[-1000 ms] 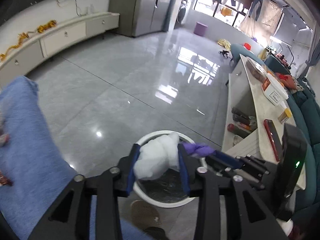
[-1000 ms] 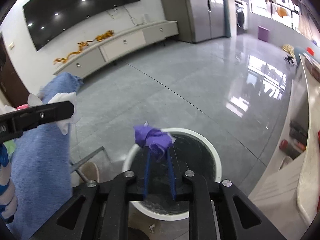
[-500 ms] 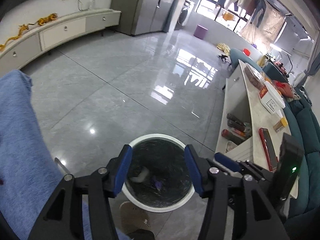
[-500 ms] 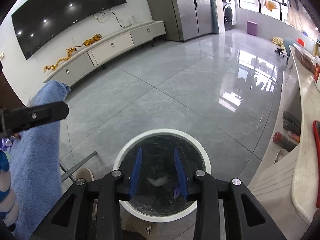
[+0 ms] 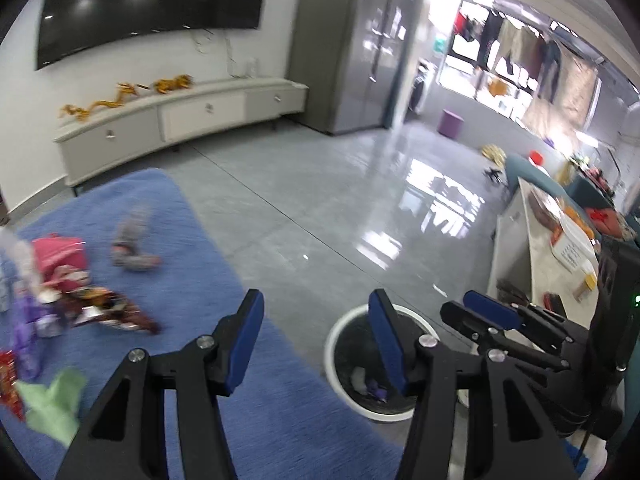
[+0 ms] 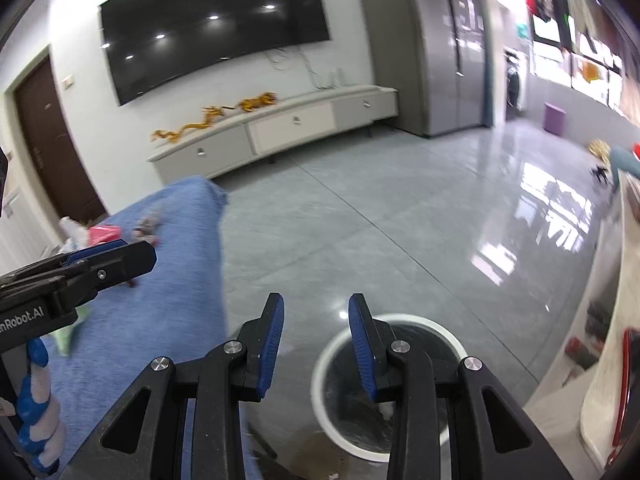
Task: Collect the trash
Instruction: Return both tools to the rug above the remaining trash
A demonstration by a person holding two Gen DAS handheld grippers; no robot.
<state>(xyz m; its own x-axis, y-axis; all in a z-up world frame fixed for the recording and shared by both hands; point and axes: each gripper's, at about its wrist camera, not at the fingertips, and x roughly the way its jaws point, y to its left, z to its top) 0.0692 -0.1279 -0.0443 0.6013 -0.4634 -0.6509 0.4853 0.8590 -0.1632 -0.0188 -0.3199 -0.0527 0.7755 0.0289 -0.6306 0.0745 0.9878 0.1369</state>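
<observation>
Beside the blue-covered table [image 5: 208,280], low on the grey tiled floor [image 5: 320,208], stands the white-rimmed trash bin [image 5: 340,384] with its dark liner. Something pale and a bit of purple lie at its bottom [image 5: 370,384]; too blurred to name.

Left gripper [image 5: 316,340]: jaws spread wide, nothing between the blue pads [image 5: 244,344]. It hangs over the table's edge, one finger above the blue cloth, the other in front of the bin's rim.

Right gripper [image 6: 316,344]: jaws apart, moderately wide, empty. Its right finger sits above the bin [image 6: 320,384]; its left finger is over the floor just beside the cloth edge. From the left camera its blue-tipped finger [image 5: 490,312] shows just to the right of the bin.

Trash on the table, well left of the left gripper:
- dark brown crinkled wrapper [image 5: 116,312]
- pink carton [image 5: 60,252]
- grey crumpled wad [image 5: 132,248], farther back
- green tissue [image 5: 54,400], near the front edge
- purple and red scraps [image 5: 24,340] at the far left, blurred

Background: long white TV cabinet [image 6: 272,128] under a wall-mounted black screen [image 6: 216,24], yellow dragon ornament [image 6: 212,118] on top. Pale counter [image 5: 560,264] at right with boxes and clutter.
</observation>
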